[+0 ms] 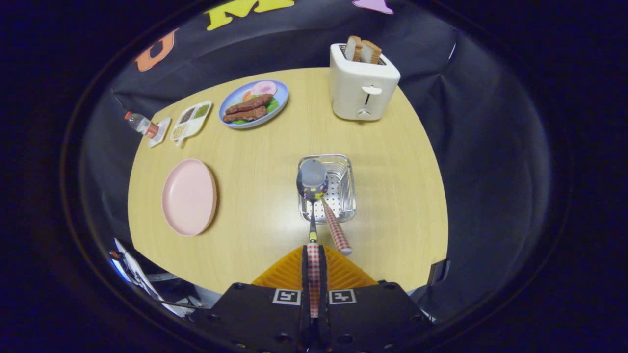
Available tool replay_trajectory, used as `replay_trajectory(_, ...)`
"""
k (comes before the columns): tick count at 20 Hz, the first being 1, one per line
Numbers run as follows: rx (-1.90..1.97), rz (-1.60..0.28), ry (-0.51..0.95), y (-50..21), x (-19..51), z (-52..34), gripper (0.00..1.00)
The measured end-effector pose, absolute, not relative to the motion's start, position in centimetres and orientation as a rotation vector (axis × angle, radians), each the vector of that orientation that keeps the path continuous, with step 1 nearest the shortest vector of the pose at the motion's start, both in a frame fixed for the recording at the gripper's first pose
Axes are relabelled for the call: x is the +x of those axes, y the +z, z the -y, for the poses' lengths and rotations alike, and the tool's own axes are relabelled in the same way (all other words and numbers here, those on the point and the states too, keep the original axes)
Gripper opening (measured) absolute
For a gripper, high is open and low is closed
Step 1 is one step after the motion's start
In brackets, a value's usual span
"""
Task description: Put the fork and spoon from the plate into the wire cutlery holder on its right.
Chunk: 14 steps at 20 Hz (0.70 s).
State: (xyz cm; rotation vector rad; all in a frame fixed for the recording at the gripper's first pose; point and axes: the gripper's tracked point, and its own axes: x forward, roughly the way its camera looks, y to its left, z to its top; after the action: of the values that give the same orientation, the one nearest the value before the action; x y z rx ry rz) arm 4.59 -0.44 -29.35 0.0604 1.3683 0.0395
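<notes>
Gripper point(313, 267) clamped on the checked handle of a spoon point(312, 182), both fingers pressing it, the bowl held out over the wire cutlery holder point(345, 169) near the middle of the wooden table point(392, 196). A fork point(336, 230) with a matching handle leans in the holder. The pink plate point(189, 197) sits bare by the left edge. At the far edge stand a toaster point(362, 88) with bread and a blue plate of food point(253, 103)
</notes>
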Motion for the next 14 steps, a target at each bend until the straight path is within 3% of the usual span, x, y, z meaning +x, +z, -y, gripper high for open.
replay_trajectory(5, 0.149, -1.527, 0.060, -28.2, 5.0, 0.3, 0.08)
replay_trajectory(14, 0.037, -1.580, 0.015, -28.5, 8.3, 1.0, 0.08)
